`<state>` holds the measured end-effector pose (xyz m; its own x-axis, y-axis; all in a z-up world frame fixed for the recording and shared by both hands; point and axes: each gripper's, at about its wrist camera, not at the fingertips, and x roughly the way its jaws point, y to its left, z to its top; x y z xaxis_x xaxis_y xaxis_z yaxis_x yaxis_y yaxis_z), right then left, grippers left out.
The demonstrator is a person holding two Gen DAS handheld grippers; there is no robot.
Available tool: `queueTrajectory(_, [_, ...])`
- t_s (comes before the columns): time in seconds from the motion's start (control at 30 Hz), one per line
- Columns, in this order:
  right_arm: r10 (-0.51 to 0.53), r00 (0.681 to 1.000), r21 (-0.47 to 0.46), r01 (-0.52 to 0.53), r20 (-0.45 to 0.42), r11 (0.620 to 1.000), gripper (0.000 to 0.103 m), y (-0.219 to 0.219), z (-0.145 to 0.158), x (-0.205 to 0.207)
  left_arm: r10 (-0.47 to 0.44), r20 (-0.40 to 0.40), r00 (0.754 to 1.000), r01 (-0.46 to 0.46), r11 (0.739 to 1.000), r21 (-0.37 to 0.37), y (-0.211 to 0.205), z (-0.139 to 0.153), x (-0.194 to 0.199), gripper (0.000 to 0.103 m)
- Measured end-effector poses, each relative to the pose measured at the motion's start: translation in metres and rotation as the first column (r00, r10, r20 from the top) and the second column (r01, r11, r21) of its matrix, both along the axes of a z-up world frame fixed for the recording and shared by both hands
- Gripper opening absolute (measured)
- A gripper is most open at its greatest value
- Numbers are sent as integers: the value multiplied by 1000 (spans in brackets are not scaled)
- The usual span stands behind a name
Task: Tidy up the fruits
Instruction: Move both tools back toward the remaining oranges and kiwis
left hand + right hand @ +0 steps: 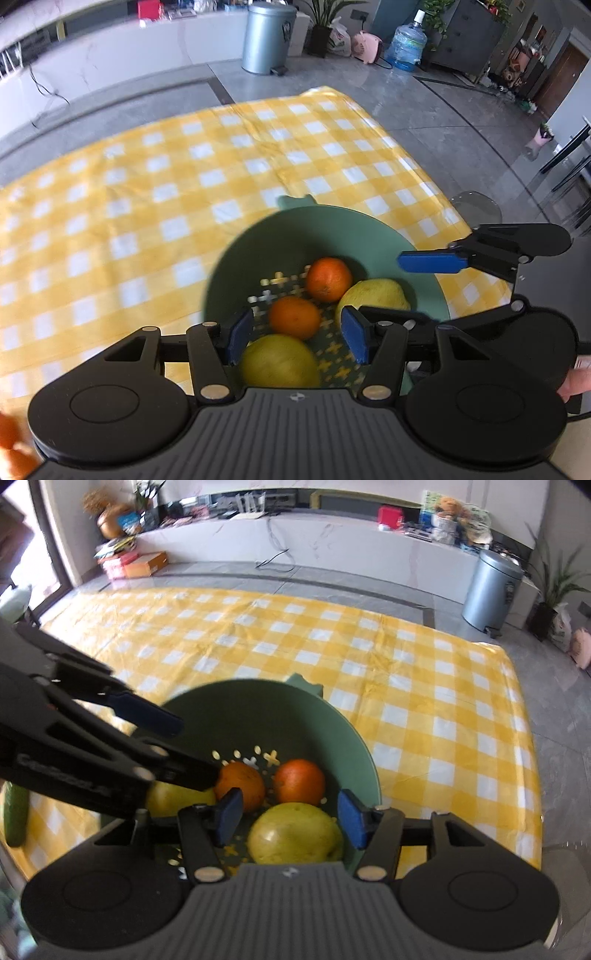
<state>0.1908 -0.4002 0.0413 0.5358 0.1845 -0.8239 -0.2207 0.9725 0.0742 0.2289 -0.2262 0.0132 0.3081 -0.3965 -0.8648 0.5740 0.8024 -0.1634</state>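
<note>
While both my grippers hang over the bowl, this is how I read the fruit.

Left gripper (295,334): blue pads apart, empty, straddling the air above the nearer orange and a pear.
Right gripper (290,819): pads apart, nothing between them, poised over the other pear.
Bowl: round sage-green plastic colander bowl (258,251) with cross-shaped drain holes, on the yellow-and-white checked tablecloth (147,184); likely light and apt to slide.
Oranges: two small round mandarins with dimpled skin (294,317) (328,279), side by side on the bowl floor; I judge them light, slightly soft, safest pinched across the middle.
Pears: two smooth yellow-green pears (279,362) (373,293); probably heavier, waxy, bruisable; grip the widest belly gently.
Cucumber: long dark-green cucumber (15,812) at the table edge, outside the bowl.
</note>
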Motion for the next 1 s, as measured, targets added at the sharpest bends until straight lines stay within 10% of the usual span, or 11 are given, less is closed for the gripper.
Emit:
queueTrajectory(0.6, [-237, 938, 211, 186, 251, 960, 52, 125, 35, -112, 71, 177, 982, -94, 987, 128, 164, 48, -63, 64])
queueTrajectory(1.0, [-195, 954, 222, 144, 226, 964, 35, 210, 2, -113, 110, 238, 965, -143, 981, 129, 272, 29, -77, 63])
